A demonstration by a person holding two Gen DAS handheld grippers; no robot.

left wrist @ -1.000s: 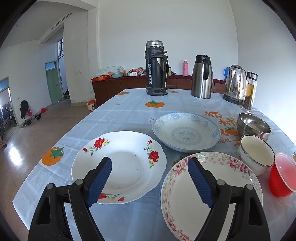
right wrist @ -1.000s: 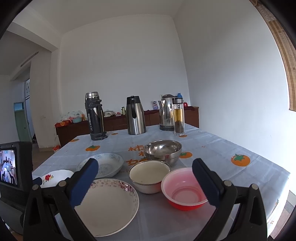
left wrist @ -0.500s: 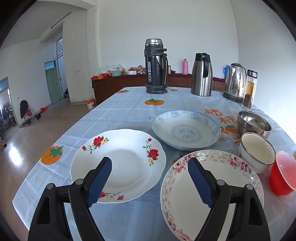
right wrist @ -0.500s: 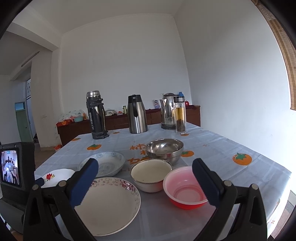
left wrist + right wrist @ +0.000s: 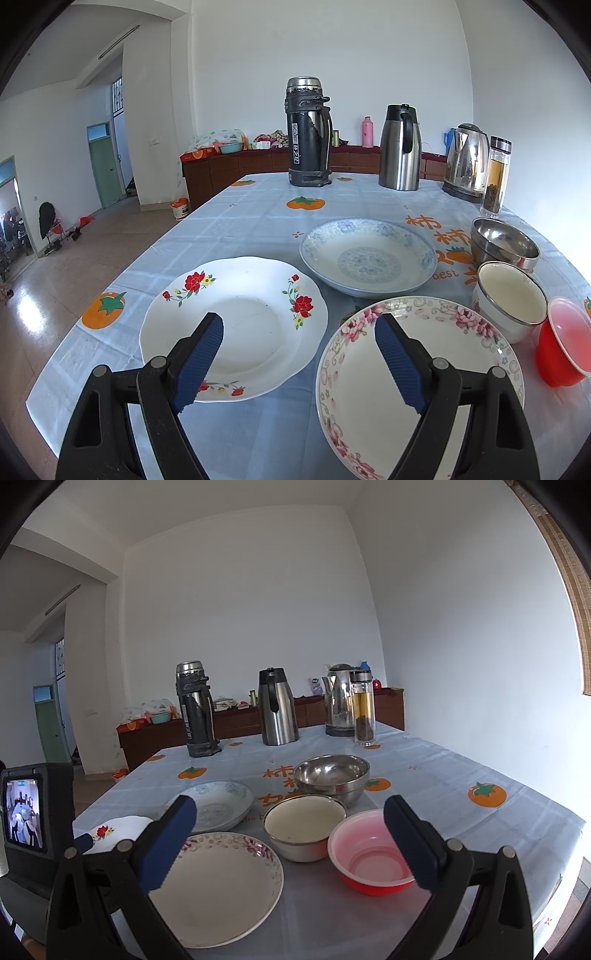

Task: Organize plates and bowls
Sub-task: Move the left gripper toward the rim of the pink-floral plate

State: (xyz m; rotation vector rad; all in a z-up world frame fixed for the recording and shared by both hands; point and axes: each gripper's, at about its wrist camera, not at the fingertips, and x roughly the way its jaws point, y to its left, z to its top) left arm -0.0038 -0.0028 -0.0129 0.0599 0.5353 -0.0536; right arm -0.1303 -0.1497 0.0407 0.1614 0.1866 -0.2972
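Both grippers hover above the near edge of the table with their blue-padded fingers spread wide and nothing between them. Between the tips of the left gripper (image 5: 299, 328) the gap frames two plates: under its left finger lies the white plate with red flowers (image 5: 240, 314), and under its right finger the plate with a pink floral rim (image 5: 436, 369); the two plates sit just beside each other, whether their rims touch cannot be told. Straight ahead of this gripper, beyond both plates, rests the blue-patterned plate (image 5: 369, 258).

To its right stand three bowls in a row running away from the gripper: the red plastic bowl (image 5: 565, 343) nearest, the white enamel bowl (image 5: 511, 299) next, and the steel bowl (image 5: 504, 243) farthest.

The right gripper (image 5: 290, 812) has the white enamel bowl directly ahead between its fingertips. Its right finger overlaps the red plastic bowl's rim in the view, and its left finger sits over the pink-rimmed plate. Past the enamel bowl the steel bowl stands close behind it. At this gripper's far left the left gripper's black body and small screen (image 5: 24, 814) show.

Farther off, at the back of the blue tablecloth (image 5: 461, 812) with orange fruit prints, stand a black thermos (image 5: 308, 133), a steel carafe (image 5: 400, 147), an electric kettle (image 5: 467, 158) and a glass tea bottle (image 5: 496, 177).
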